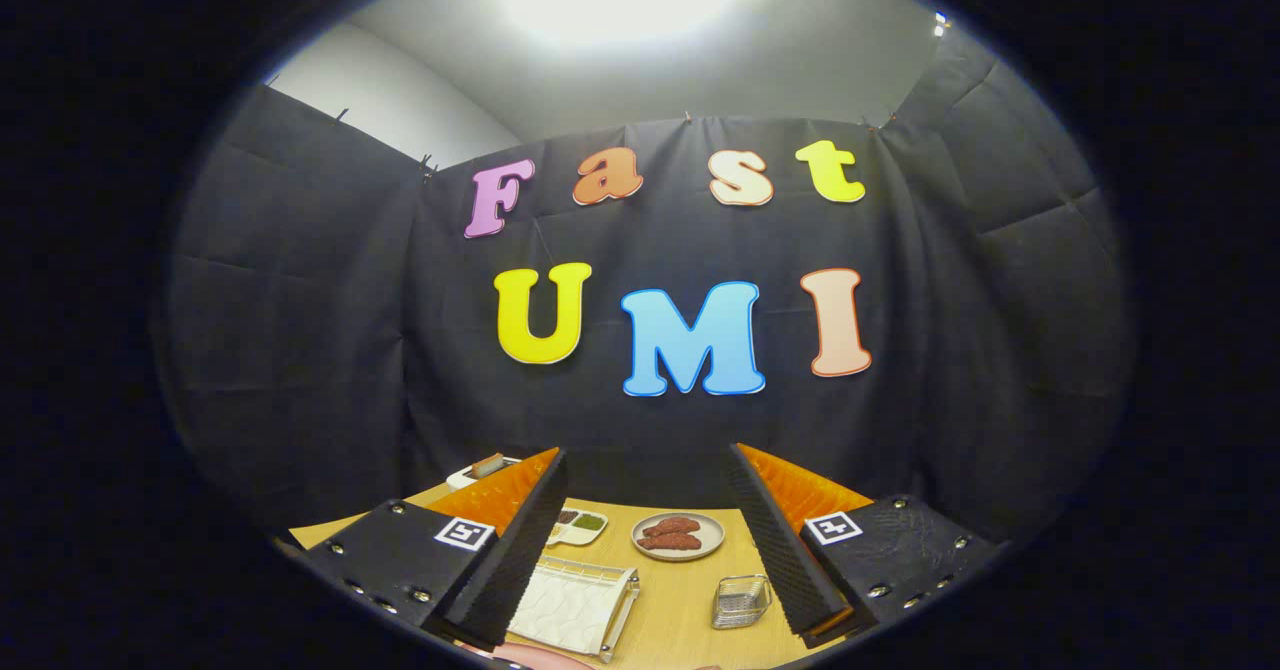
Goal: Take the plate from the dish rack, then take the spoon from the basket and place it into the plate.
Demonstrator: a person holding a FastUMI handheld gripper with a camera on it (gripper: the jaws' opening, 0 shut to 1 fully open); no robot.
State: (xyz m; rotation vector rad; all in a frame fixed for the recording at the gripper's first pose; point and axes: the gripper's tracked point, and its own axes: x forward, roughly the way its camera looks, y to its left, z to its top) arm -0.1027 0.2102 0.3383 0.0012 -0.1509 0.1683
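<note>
Gripper (pixel 645 540) hovering high above the desk (pixel 680 600), its jaws standing wide apart and holding nothing. Between and below the jaws, toward the left finger, a wire dish rack (pixel 575 605) is lying on the desk over a pale quilted mat; whether a plate is standing in it cannot be told from this view. A pinkish rounded edge, possibly a plate (pixel 535 658), is showing at the near side of the rack, too cut off to name with certainty. Toward the right finger, a small wire basket (pixel 741 600) is sitting on the desk, well apart from the rack; a spoon inside it cannot be made out. Beyond both, a round dish of reddish food (pixel 678 536) and a small divided tray (pixel 578 526) are resting farther out. Rack and basket both are lying beneath the jaws, so any reach for either is judged to be a descent
</note>
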